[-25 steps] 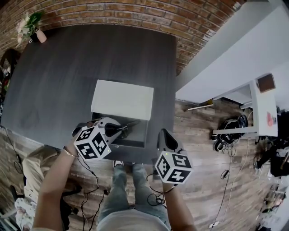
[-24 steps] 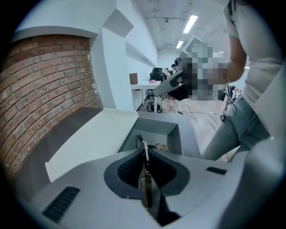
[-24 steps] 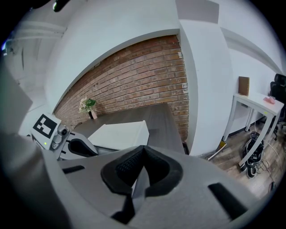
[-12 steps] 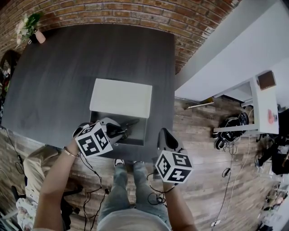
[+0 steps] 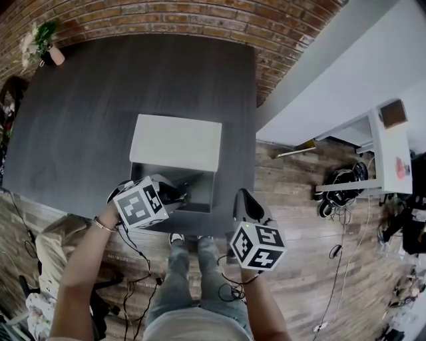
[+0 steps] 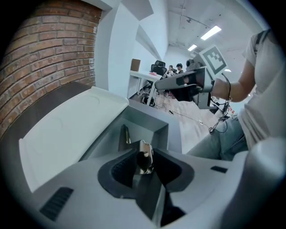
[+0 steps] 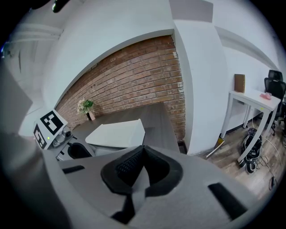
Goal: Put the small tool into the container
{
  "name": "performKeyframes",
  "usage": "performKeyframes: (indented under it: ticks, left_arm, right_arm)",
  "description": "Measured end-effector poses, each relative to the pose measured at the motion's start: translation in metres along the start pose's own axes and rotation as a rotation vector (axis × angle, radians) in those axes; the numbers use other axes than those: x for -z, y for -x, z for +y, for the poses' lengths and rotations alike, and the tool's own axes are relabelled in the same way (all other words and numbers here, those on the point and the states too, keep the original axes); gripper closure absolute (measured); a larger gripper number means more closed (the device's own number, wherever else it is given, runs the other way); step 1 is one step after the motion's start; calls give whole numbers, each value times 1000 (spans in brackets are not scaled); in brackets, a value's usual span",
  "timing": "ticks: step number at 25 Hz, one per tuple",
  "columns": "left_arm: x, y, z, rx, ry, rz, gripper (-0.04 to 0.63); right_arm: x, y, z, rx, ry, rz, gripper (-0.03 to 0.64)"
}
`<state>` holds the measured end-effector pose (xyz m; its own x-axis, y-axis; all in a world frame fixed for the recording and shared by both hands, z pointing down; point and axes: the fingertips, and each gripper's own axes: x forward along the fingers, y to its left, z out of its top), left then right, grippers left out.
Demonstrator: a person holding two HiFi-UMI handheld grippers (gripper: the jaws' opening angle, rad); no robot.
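White container (image 5: 176, 143) | left tool (image 6: 142, 157) just opening, metal bit (image 6: 144, 150) between jaws | right tool (image 7: 142, 150) clenched

Office with brick wall (image 5: 166, 16), desk (image 5: 389, 156), swivel chairs (image 7: 273, 82).

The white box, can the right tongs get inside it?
Probably yes: the lid is flipped back, the box lies open, and the right tongs hover beside it. Only the left tongs, just opening with the small tool between them, crowd its left side.
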<state>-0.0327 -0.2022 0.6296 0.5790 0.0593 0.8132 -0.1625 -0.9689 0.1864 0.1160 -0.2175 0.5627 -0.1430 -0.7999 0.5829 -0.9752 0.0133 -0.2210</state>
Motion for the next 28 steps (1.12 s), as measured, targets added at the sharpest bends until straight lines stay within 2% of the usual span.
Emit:
performKeyframes:
  ticks: [4,14,18,24,28]
  left_arm:
    - [4,-3,0,-1,-1,41,479]
    - [4,-10,-1,2,-12,53,469]
    - [4,-8,1,-12,6,51,471]
    - [2,0,-2,11,82,9,474]
    - [-6,14,-4,1,137,-68,479]
  right_arm:
    - [3,1,0,-2,-6,2,615]
    - [7,0,-5,-2,-15,9,615]
    - [8,0,-2,-11,-14,10,615]
    - [6,0,0,-23,-4,11,615]
    - [0,2,5,-41,12,3,615]
